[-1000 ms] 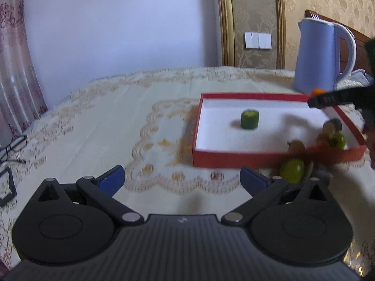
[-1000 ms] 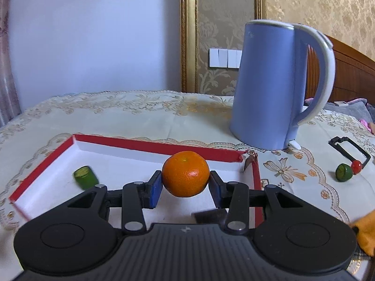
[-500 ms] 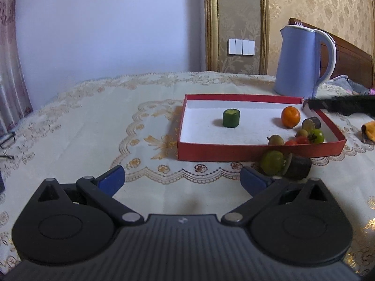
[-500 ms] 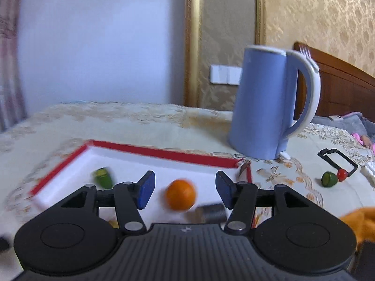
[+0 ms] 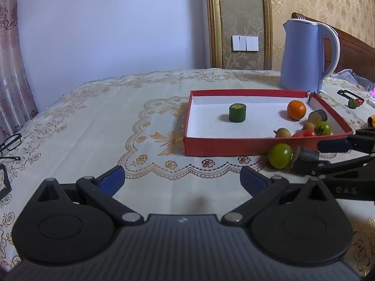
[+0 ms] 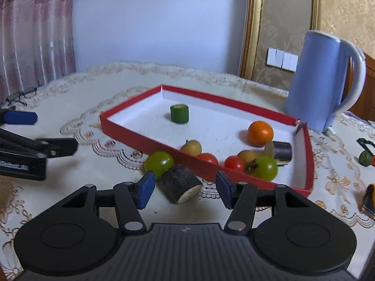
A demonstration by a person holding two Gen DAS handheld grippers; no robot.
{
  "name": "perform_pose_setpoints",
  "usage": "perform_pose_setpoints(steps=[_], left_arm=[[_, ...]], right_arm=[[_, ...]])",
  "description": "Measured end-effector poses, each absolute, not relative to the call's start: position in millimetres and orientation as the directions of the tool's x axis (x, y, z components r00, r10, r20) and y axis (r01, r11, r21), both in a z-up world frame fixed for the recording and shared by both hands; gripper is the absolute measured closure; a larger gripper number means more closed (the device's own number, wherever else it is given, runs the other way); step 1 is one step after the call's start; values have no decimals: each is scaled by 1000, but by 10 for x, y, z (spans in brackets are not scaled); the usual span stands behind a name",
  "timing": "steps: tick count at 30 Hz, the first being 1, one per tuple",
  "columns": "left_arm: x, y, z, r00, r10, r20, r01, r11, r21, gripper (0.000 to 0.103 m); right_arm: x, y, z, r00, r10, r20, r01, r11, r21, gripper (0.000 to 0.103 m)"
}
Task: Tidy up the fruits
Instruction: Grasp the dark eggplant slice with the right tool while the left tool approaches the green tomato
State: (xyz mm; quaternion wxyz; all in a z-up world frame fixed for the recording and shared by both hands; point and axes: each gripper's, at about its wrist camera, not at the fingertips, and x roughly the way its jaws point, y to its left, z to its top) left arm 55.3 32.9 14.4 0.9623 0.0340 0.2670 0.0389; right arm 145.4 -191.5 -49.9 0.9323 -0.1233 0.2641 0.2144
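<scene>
tools (image 5: 181, 179) (image 6: 185, 188) both agape, empty; one orange (image 6: 260, 133), two red tomatoes (image 6: 234, 164) in tray (image 6: 131, 131)

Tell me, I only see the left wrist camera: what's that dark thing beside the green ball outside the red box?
Observer: The right wrist view shows a dark chunk with a pale cut end, lying on the cloth between the right gripper's fingers.
Child: Is it grabbed?
Observer: No. The jaws are wide open, and the right-hand blue pad stands clear of it.
Child: Does it touch the green one?
Observer: It seems to lean against the green tomato.
</scene>
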Motion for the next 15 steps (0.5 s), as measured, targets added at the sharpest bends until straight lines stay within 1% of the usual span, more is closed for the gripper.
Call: perform_pose_setpoints(steps=[3,6,9,11,15], left_arm=[[554,328,142,853,90,-514,-56,995,81,0],[549,310,152,858,76,-509,-43,996,76,0],[549,274,158,857,58,-511,-25,997,71,0],[553,247,165,855,32,-517,-4,998,56,0],[585,145,218,852,-52,-521,60,998,-1,0]], right_arm=[[1505,-1911,-570,751,336,-569,-475,873,-110,49],[1540,-1923,-598,732,358,-579,-493,866,-86,60],[1529,-1925,-596,729,366,-579,-500,862,-85,61],[1502,-1972,-588,720,389,-574,-505,861,-51,61],[1346,-2094,-484,769,357,-530,-458,886,-67,61]])
